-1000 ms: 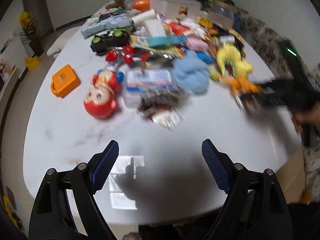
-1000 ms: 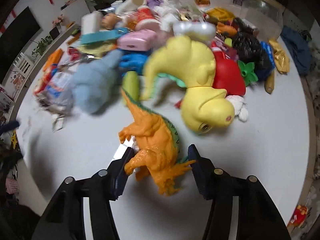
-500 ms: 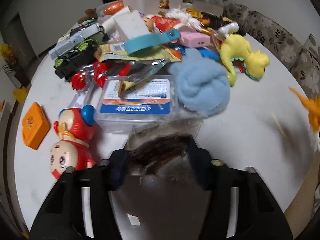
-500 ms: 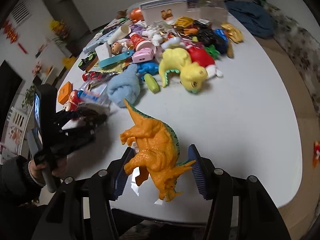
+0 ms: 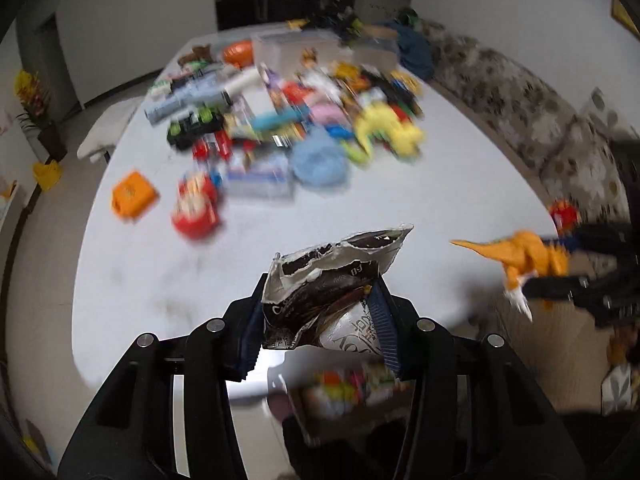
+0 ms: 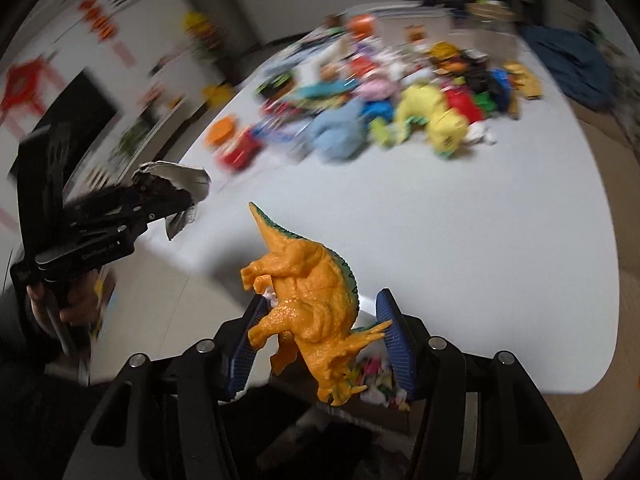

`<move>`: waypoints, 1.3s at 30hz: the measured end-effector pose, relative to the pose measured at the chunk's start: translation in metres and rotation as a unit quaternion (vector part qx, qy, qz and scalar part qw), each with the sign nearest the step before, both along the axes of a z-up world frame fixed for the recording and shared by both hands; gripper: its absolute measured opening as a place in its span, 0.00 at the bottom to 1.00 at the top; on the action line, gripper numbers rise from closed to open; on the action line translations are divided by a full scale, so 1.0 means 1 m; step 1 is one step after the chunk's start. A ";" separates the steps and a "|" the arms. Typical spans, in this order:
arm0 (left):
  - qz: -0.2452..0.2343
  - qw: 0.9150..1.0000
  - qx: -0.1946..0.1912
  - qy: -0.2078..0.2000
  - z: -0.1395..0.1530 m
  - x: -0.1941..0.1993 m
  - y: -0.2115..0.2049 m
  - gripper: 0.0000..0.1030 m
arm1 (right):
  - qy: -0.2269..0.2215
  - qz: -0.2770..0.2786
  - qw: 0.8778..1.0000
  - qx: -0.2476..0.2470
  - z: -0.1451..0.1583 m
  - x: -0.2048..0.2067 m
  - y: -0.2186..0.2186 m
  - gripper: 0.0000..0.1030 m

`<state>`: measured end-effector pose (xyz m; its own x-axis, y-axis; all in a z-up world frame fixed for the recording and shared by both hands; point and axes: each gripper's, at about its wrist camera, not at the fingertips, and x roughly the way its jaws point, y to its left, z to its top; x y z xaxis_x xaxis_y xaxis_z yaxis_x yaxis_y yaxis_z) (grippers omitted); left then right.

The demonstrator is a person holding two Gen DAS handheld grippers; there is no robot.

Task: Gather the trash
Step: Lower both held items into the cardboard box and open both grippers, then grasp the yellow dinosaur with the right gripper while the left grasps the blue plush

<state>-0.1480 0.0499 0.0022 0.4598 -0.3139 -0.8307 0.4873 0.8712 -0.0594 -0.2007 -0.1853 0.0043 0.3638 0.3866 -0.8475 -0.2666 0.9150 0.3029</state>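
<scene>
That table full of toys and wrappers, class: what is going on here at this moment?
A person is clearing a cluttered white table with a hand-held gripper in each hand. The left gripper is shut on a torn dark snack wrapper, lifted clear of the table. The right gripper is shut on an orange dinosaur toy, also off the table. The pile of toys lies at the table's far side.

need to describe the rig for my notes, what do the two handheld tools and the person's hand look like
Both the left tool and the right tool are matte black plastic, with angular forked arms, round silver bolts at the joints, and two fingers faced with ribbed dark blue pads. Seen from the right wrist view, the left tool has small pale lettering on its side. The hand gripping its handle comes out of a dark sleeve.
</scene>
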 end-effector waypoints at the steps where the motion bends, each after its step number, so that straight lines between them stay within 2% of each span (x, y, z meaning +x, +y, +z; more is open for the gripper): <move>1: -0.002 1.000 0.008 0.008 -0.006 -0.015 0.001 0.46 | 0.010 0.014 1.000 -0.001 -0.005 -0.008 0.001 0.54; 4: -0.003 0.999 0.034 0.041 -0.042 -0.049 -0.006 0.47 | 0.046 0.049 0.998 -0.014 -0.034 -0.031 0.004 0.54; 6: 0.000 0.997 0.043 0.061 -0.070 -0.059 -0.012 0.58 | 0.061 0.066 0.996 -0.029 -0.063 -0.039 0.008 0.56; 7: 0.001 0.996 0.056 0.067 -0.086 -0.061 -0.016 0.73 | 0.067 0.073 0.995 -0.032 -0.077 -0.040 0.011 0.57; 8: 0.004 0.995 0.069 0.072 -0.102 -0.062 -0.019 0.80 | 0.072 0.077 0.994 -0.042 -0.096 -0.039 0.013 0.59; 9: 0.003 0.994 0.078 0.081 -0.120 -0.062 -0.022 0.80 | 0.073 0.078 0.993 -0.048 -0.111 -0.038 0.015 0.67; 10: 0.006 0.992 0.090 0.091 -0.138 -0.061 -0.025 0.80 | 0.078 0.079 0.992 -0.052 -0.129 -0.036 0.017 0.68; 11: 0.010 0.989 0.102 0.103 -0.152 -0.058 -0.026 0.80 | 0.083 0.078 0.992 -0.058 -0.137 -0.035 0.018 0.68; 13: 0.019 0.987 0.111 0.118 -0.163 -0.055 -0.022 0.80 | 0.095 0.080 0.990 -0.063 -0.143 -0.035 0.017 0.65; 15: 0.026 0.988 0.101 0.112 -0.154 -0.054 -0.014 0.80 | 0.073 0.082 0.992 -0.060 -0.122 -0.039 0.012 0.64; 17: 0.035 0.991 0.085 0.098 -0.131 -0.051 -0.002 0.80 | 0.044 0.074 0.995 -0.049 -0.091 -0.034 0.004 0.66; 19: 0.049 0.993 0.070 0.083 -0.110 -0.049 0.008 0.80 | -0.005 0.050 0.998 -0.043 -0.056 -0.012 -0.008 0.76; 20: 0.056 0.994 0.062 0.074 -0.099 -0.046 0.012 0.81 | -0.021 0.040 0.998 -0.046 -0.047 0.000 -0.011 0.77; 23: 0.077 0.995 0.044 0.037 -0.069 -0.018 0.025 0.83 | -0.076 -0.001 0.994 -0.078 -0.022 0.065 -0.022 0.78; 25: 0.084 0.995 0.039 0.027 -0.061 -0.002 0.028 0.85 | -0.092 -0.030 0.990 -0.102 -0.015 0.121 -0.024 0.78; 28: 0.084 0.996 0.031 0.024 -0.052 0.024 0.030 0.85 | -0.077 -0.041 0.988 -0.124 -0.021 0.181 -0.020 0.78; 30: 0.080 0.996 0.029 0.015 -0.047 0.038 0.029 0.85 | -0.054 -0.036 0.987 -0.148 -0.035 0.228 -0.015 0.77; 32: 0.074 0.997 0.029 0.011 -0.046 0.049 0.025 0.85 | -0.016 -0.027 0.985 -0.170 -0.051 0.263 -0.011 0.66; 33: 0.072 0.997 0.028 0.014 -0.048 0.058 0.022 0.85 | 0.009 -0.024 0.983 -0.182 -0.063 0.277 -0.009 0.56; 34: 0.069 0.997 0.022 0.016 -0.049 0.067 0.019 0.85 | 0.039 -0.020 0.980 -0.193 -0.078 0.285 -0.008 0.43; 37: 0.055 0.998 0.010 0.015 -0.050 0.090 0.005 0.85 | 0.042 -0.027 0.985 -0.165 -0.083 0.292 -0.009 0.41; 39: 0.039 0.999 0.013 0.000 -0.051 0.109 -0.017 0.85 | 0.039 -0.039 0.989 -0.138 -0.077 0.281 -0.012 0.41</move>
<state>-0.0390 0.0331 -0.0485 0.4823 -0.2551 -0.8380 0.4173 0.9081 -0.0363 0.0800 -0.1978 -0.0724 0.3127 0.1108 -0.9434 -0.1780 0.9824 0.0563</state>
